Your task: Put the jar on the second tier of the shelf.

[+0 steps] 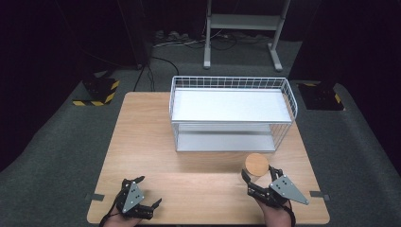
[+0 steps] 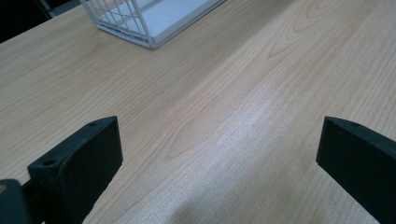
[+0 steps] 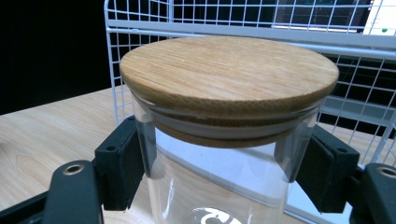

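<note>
Two hand-held grippers sit at the near edge of a light wooden table [image 1: 142, 142], each worked by a person whose hands enter from the bottom of the high view. At the near right corner, the right gripper [image 1: 259, 178] clamps a clear glass jar [image 3: 224, 186] just under its round wooden lid [image 3: 229, 70]; the right gripper view shows both black pads pressed flat against the glass on either side, with the jar upright between them. From above, the lid [image 1: 257, 164] appears as a pale disc close in front of the white wire rack [image 1: 231, 113], near but apart from its front right corner. That two-tier rack stands toward the far edge of the table, right of centre, both of its white shelves bare. At the near left corner, the left gripper [image 1: 142, 194] rests low over the wood with its jaws spread wide and nothing between them; the left gripper view shows bare grain between the two black pads and a corner of the rack [image 2: 140, 23] farther off. Grey carpet [image 1: 56, 142] surrounds the table.
</note>
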`<action>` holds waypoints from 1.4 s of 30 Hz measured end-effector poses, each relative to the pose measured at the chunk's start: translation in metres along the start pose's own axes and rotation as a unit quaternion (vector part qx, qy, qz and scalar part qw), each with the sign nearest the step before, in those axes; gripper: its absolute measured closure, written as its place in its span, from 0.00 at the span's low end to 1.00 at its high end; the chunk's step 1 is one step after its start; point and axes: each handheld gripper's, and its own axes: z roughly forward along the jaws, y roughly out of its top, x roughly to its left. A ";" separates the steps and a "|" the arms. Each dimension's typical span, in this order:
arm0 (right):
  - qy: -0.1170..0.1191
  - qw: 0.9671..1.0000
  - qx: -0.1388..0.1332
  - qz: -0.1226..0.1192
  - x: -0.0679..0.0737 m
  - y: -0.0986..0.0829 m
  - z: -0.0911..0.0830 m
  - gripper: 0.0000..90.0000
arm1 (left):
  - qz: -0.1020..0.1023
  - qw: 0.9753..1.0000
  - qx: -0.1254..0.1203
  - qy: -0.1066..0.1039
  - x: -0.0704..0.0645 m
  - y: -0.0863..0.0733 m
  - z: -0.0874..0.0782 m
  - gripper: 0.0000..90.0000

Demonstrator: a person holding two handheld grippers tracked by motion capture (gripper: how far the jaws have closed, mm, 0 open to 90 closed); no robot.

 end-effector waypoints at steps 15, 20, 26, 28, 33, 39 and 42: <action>0.004 1.000 -0.014 0.012 -0.010 0.027 0.005 0.29 | 0.001 1.000 -0.002 0.000 0.000 0.000 0.000 0.01; 0.004 1.000 -0.018 0.013 -0.013 0.033 0.006 0.29 | 0.000 1.000 -0.003 -0.001 0.000 0.000 0.000 0.01; 0.005 1.000 -0.023 0.010 -0.017 0.043 0.008 0.29 | 0.001 1.000 -0.002 -0.003 0.000 0.000 0.000 0.01; 0.006 1.000 -0.029 0.011 -0.018 0.047 0.009 0.29 | 0.001 1.000 -0.002 -0.003 0.000 0.000 0.000 0.01; 0.007 0.999 -0.031 0.011 -0.018 0.052 0.013 0.29 | 0.002 1.000 -0.003 -0.004 0.000 0.000 -0.001 0.01; 0.007 0.999 -0.038 0.008 -0.018 0.059 0.017 0.29 | 0.005 1.000 -0.003 -0.006 -0.001 0.000 0.000 0.01; 0.007 0.999 -0.042 0.007 -0.018 0.063 0.019 0.29 | 0.006 1.000 -0.002 -0.006 -0.001 0.000 0.000 0.01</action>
